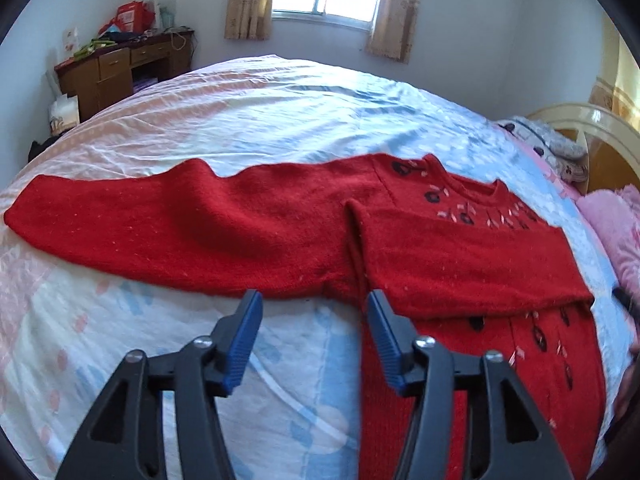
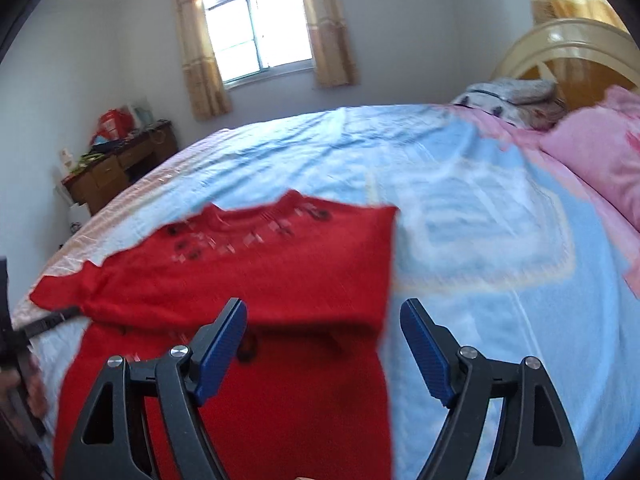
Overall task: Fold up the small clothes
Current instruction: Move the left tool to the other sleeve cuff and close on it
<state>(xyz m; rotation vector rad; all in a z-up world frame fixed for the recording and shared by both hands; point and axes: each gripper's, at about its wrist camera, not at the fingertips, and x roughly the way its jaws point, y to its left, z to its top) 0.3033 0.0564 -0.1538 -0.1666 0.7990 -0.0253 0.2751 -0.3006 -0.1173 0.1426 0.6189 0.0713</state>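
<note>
Lying spread on the bed (image 1: 280, 120), the red sweater (image 1: 240, 232) has one sleeve already folded across its chest, while the other sleeve (image 1: 120, 220) stretches flat toward the bed's foot, its long axis running along the near edge of the bed. The left gripper (image 1: 314, 340) hangs just short of the spot where that outstretched sleeve meets the body, jaws parted with nothing between them; the fabric starts right beyond its blue fingertips (image 1: 250, 322). The right gripper (image 2: 322, 354) stands wide apart and empty as well, over the sweater's other side edge, with the folded sleeve (image 2: 240, 280) ahead of it and bare sheet (image 2: 500, 240) to its right. By my reading, the next fold takes the long sleeve, and the left hand is plainly the nearer one; its cuff lies well off to the left of the fingers, so the hand would need to travel along the sleeve before pinching. The right view is blurred, so fine detail there is unsure.
</note>
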